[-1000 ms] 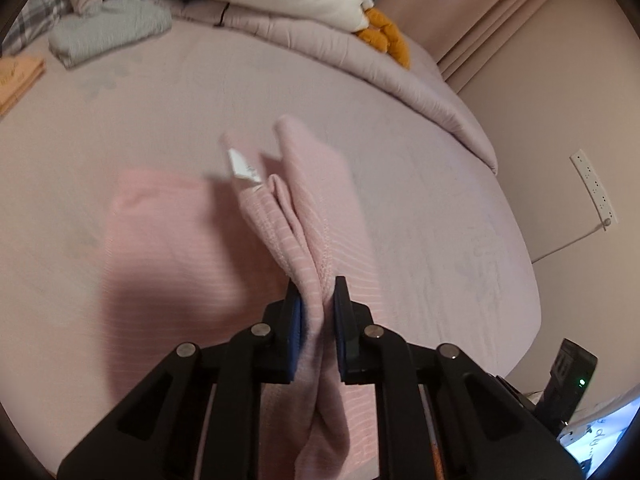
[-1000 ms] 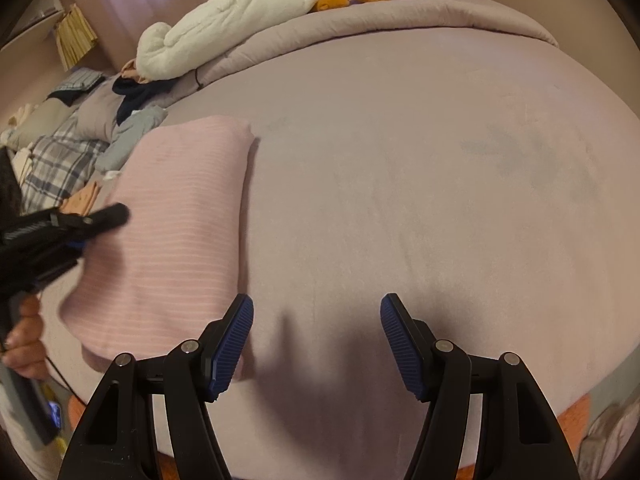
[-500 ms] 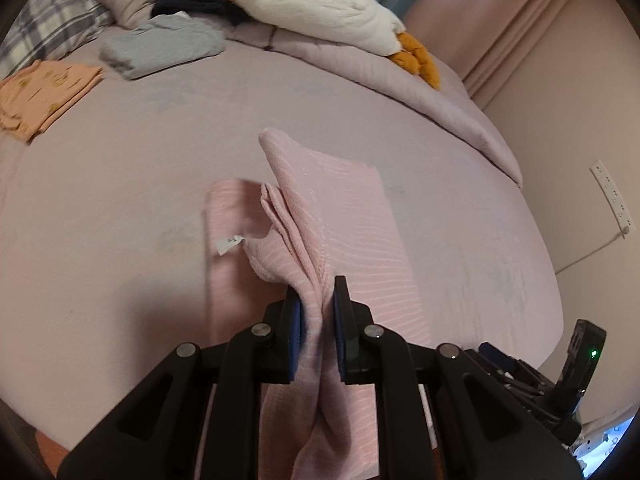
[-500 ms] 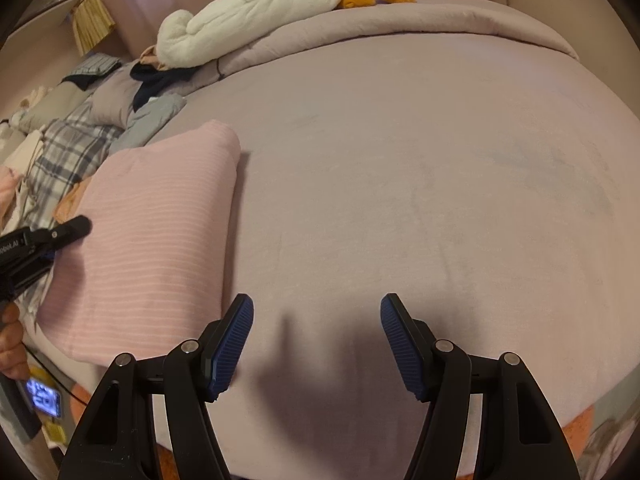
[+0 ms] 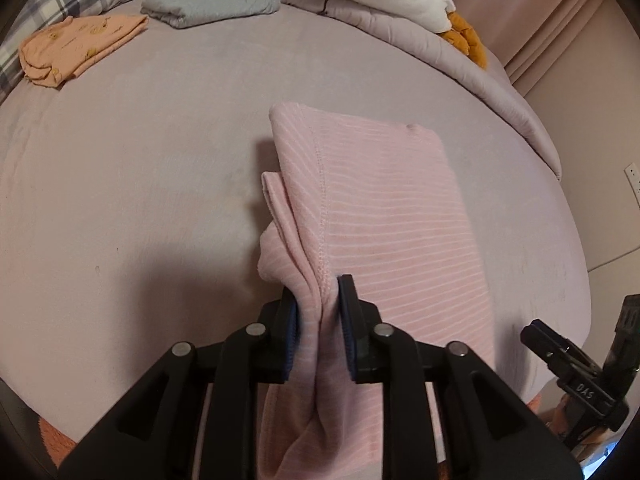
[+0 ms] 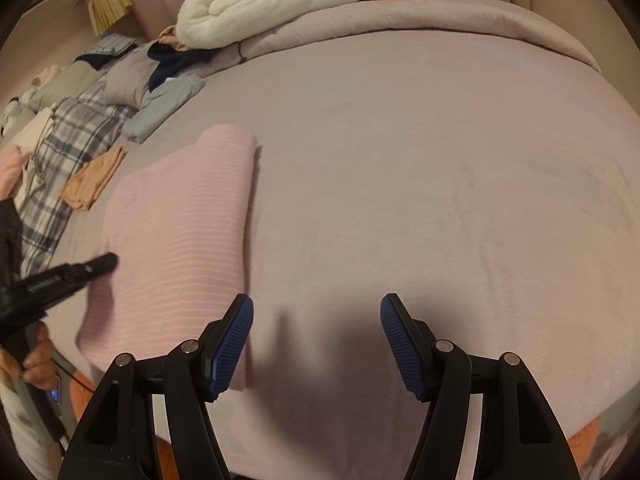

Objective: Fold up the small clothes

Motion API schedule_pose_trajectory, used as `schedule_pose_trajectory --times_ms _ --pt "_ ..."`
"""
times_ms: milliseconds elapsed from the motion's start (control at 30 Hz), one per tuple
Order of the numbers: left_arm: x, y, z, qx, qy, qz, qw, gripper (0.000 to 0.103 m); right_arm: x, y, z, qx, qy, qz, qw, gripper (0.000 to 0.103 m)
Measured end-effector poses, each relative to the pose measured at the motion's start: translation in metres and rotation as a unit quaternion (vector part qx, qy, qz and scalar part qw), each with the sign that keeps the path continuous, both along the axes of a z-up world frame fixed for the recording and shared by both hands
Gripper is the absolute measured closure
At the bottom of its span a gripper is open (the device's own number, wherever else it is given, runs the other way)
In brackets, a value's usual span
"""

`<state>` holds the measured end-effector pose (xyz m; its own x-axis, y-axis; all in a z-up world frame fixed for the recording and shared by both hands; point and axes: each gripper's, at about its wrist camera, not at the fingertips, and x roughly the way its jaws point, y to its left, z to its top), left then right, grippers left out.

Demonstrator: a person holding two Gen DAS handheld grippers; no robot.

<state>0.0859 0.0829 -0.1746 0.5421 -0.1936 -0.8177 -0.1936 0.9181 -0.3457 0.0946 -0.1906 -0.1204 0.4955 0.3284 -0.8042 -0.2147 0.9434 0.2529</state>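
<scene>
The striped garment point(image 5: 384, 216) lies on the bed point(image 5: 160, 184), folded clothes point(image 5: 80, 46) beyond its left, the quilt point(image 5: 420, 44) behind.

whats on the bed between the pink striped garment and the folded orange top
Nothing: in the left wrist view only bare mauve bedsheet lies between the pink striped garment and the folded orange top.

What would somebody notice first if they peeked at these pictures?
First, the pink striped garment lying mid-bed, one edge bunched up and pinched in the left gripper. The right gripper hovers open over bare bedsheet. Far back sprawls a white plush toy.
</scene>
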Motion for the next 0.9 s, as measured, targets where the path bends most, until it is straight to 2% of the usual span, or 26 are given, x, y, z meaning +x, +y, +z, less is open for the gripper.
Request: schedule_pose_trajectory --times_ms 67,100,133,167,233,267,300,467,600,667,700,733,767,800,867,900 --pt "-0.001 0.004 0.0 -0.006 0.004 0.007 0.9999 0.064 0.003 0.005 0.0 0.001 0.001 0.007 1.0 0.037" --pt "-0.002 0.008 0.001 -0.01 0.003 0.01 0.9999 0.048 0.004 0.007 0.001 0.002 0.001 0.01 1.0 0.037" --pt "-0.004 0.01 0.002 -0.013 0.0 0.01 0.9999 0.036 0.005 0.01 0.001 0.002 0.001 0.014 1.0 0.037" --pt "-0.006 0.012 0.004 -0.018 -0.007 0.007 0.9998 0.033 0.006 0.013 0.002 0.003 0.0 0.02 1.0 0.037" --pt "-0.009 0.014 0.004 -0.029 -0.016 -0.001 0.9994 0.02 0.007 0.017 0.003 0.006 -0.003 0.032 0.999 0.032" --pt "-0.01 0.014 0.003 -0.036 -0.016 -0.005 0.9992 0.018 0.008 0.02 0.004 0.009 -0.004 0.037 0.999 0.026" --pt "-0.01 0.014 0.0 -0.044 -0.013 -0.009 0.9989 0.017 0.01 0.023 0.003 0.013 -0.004 0.042 0.999 0.024" --pt "-0.005 0.009 -0.021 -0.079 0.015 -0.025 0.9965 0.017 0.026 0.042 -0.008 0.052 0.023 0.079 0.995 0.024" --pt "0.0 0.004 -0.026 -0.099 0.016 -0.035 0.9944 0.018 0.039 0.057 -0.023 0.071 0.058 0.091 0.992 0.024" --pt "0.004 0.003 -0.027 -0.116 0.018 -0.041 0.9922 0.031 0.041 0.062 -0.027 0.082 0.069 0.096 0.99 0.024" --pt "0.007 0.001 -0.029 -0.132 0.021 -0.048 0.9899 0.046 0.041 0.063 -0.027 0.092 0.069 0.102 0.988 0.031" --pt "0.009 0.0 -0.031 -0.146 0.024 -0.052 0.9877 0.056 0.042 0.066 -0.029 0.101 0.071 0.108 0.986 0.037" --pt "0.011 -0.001 -0.032 -0.149 0.03 -0.049 0.9872 0.057 0.043 0.067 -0.031 0.106 0.076 0.11 0.985 0.042" --pt "0.012 -0.004 -0.031 -0.138 0.031 -0.05 0.9887 0.059 0.044 0.069 -0.033 0.107 0.079 0.105 0.986 0.052" --pt "0.012 -0.009 -0.023 -0.118 0.024 -0.059 0.991 0.063 0.043 0.069 -0.031 0.112 0.076 0.103 0.985 0.064" --pt "0.011 -0.012 -0.018 -0.113 0.02 -0.058 0.9917 0.067 0.041 0.068 -0.028 0.115 0.073 0.104 0.985 0.068"
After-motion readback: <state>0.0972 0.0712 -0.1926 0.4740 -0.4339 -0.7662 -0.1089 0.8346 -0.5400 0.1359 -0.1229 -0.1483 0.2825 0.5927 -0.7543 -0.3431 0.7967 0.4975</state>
